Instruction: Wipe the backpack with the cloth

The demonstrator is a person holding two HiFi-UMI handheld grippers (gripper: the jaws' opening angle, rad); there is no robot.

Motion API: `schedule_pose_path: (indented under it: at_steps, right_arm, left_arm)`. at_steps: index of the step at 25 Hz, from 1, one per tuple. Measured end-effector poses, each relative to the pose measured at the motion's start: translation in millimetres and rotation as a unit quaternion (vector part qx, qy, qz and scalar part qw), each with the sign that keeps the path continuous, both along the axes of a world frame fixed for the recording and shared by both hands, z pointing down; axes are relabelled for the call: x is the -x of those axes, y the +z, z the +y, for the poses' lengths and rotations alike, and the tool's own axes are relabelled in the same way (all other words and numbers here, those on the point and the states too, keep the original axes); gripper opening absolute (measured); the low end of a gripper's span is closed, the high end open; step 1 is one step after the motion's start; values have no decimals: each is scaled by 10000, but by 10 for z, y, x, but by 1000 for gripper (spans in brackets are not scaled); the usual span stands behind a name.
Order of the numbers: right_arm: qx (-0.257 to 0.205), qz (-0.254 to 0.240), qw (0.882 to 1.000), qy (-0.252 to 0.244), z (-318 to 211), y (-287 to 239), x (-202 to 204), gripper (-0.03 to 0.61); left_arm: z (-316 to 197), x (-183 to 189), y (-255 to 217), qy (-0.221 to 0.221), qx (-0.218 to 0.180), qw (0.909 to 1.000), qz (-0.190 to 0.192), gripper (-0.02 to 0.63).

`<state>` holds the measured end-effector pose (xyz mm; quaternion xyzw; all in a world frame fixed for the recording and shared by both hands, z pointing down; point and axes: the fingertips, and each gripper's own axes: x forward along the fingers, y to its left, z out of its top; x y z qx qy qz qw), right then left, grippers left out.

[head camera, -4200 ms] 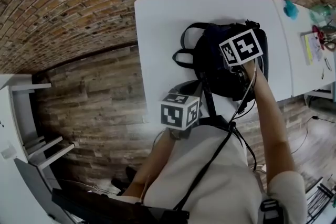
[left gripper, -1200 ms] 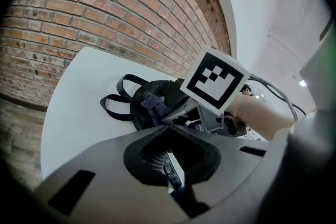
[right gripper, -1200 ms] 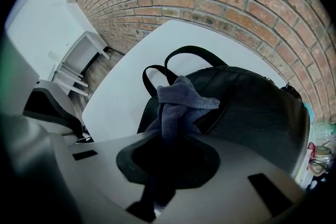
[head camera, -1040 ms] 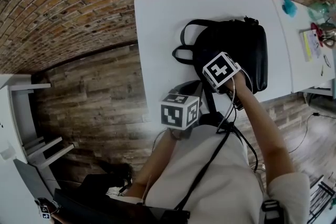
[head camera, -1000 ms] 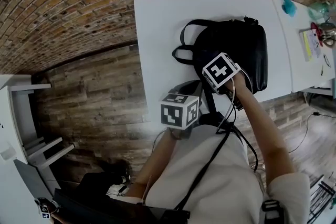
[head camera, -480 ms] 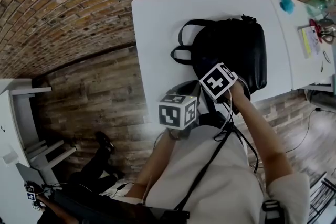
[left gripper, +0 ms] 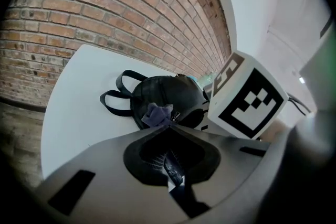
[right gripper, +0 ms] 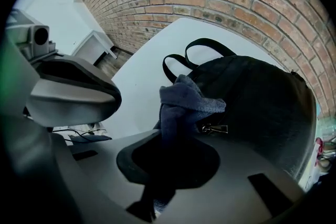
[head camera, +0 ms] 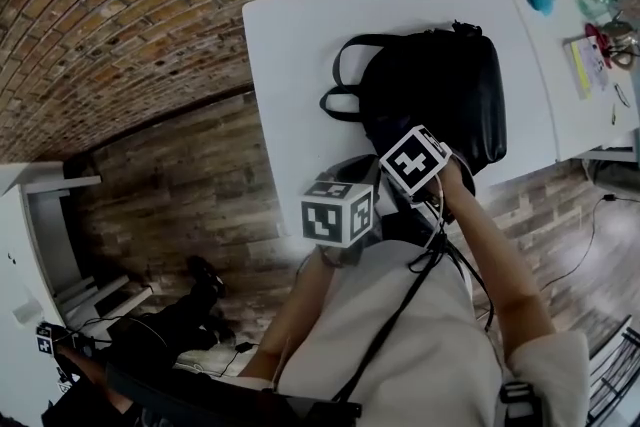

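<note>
Gripping cloth in right tool, left tool closed, empty; risking snagging zipper pull, dragging unheld backpack.

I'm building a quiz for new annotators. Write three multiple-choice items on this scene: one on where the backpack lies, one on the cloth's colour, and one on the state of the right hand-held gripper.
1. Where does the backpack lie?
A. on the floor
B. on the white table
C. on a shelf

2. What colour is the cloth?
A. red
B. yellow
C. blue

3. What is the state of the right hand-held gripper?
A. shut on the cloth
B. open and empty
C. shut on a strap

Answers:
1. B: the backpack lies flat on the table top.
2. C: the cloth looks blue in the right gripper view.
3. A: the cloth is pinched between its jaws.
</note>
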<state>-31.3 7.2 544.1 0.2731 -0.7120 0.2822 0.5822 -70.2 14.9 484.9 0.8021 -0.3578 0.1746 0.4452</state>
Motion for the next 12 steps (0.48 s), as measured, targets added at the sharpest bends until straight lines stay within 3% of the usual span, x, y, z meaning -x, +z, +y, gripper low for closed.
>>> schedule_pose_path:
  at_steps: [6,9,12]
  right_arm:
    - [-152,-749,9919,1012,-4,-151,-55,48]
    - [-151,-1452,9780,1491,31,-324,-54,48]
    - [-205,-2274,9569,1797,38,-577,-54,46]
  left_arm:
    - [-40,18,-65,46,-95,9999,5,5]
    - [-64,47,-136,77,-145,9999,57,5]
    - [-121,52,-243,57,-217,9994,269,5]
